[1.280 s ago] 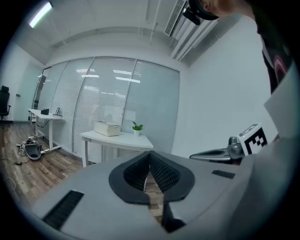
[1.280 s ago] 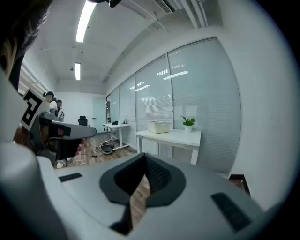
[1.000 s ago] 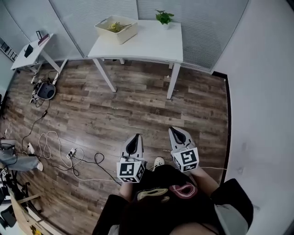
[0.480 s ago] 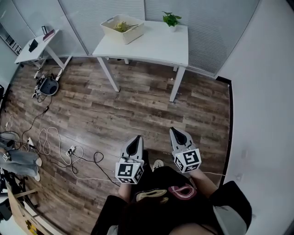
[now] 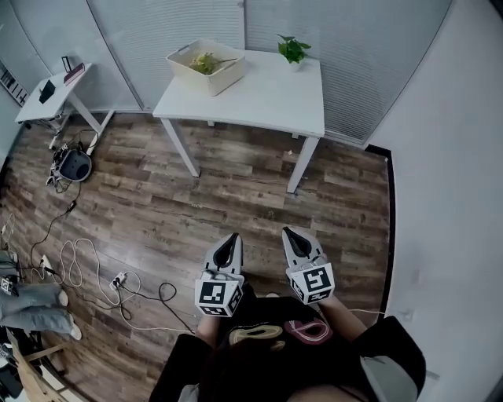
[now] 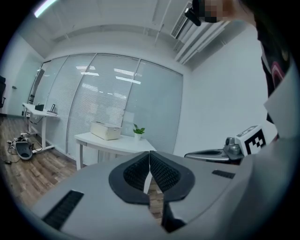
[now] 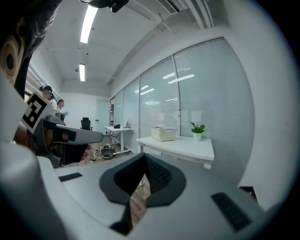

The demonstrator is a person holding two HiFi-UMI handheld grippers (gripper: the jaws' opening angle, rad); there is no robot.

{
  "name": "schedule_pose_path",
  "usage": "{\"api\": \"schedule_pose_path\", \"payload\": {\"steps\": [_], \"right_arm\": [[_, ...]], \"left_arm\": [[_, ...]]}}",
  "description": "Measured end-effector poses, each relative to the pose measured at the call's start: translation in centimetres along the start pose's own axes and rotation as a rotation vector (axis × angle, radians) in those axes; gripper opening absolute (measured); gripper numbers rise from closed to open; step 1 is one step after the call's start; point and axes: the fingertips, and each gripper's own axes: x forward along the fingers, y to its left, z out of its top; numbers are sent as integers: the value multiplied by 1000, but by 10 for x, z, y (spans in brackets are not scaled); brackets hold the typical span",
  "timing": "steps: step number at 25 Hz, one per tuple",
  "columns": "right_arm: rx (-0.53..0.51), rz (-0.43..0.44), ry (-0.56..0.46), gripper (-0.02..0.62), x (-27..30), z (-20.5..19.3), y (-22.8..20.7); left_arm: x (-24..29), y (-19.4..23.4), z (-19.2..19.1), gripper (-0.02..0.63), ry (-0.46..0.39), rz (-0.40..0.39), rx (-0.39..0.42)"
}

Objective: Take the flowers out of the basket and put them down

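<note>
1. Change: in the head view the counter [image 5: 259, 98] now shows larger and lower than a second ago. The left gripper [image 5: 229, 243] and right gripper [image 5: 294, 238] have been carried forward side by side. Judged: the person is walking up to the counter, and reaching has not begun.
2. Jaws: both pairs are closed pad to pad with nothing between them. They must open before any pick.
3. Task item: the flowers [image 5: 203, 61] lie inside the basket [image 5: 206, 72], untouched. The basket stands at the far-left corner of the counter, well apart from both grippers. A potted plant [image 5: 292, 49] stands at the far-right corner, apart from the basket.
4. Edges: the basket sits close to the counter's left and back edges. A glass partition [image 5: 181, 23] runs directly behind it.
5. Open room: the wooden floor [image 5: 236, 188] between person and counter is bare. Cables [image 5: 86, 259] lie off to the left, away from the straight path. A white wall [image 5: 448, 196] runs along the right side. The counter top in front of the basket is bare, so there is room to lay the flowers.
</note>
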Motion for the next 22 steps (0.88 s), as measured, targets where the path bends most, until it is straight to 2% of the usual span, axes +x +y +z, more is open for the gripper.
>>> {"api": "schedule_pose_path", "payload": {"steps": [4,10,14,22], "right_arm": [[-13,-35,-9,9,42,18,-10],[-3,-104,8,9,100,34,-22],[1,-150,7,9,131,45,-25],[9,-205,8,9,173,50,-17]], "left_arm": [[26,40,21,17,-33,-1,-8],[54,100,42,17,-31,-12,4],[71,132,51,17,8,-56,80],[92,193,67,17,-7,-67,59]]}}
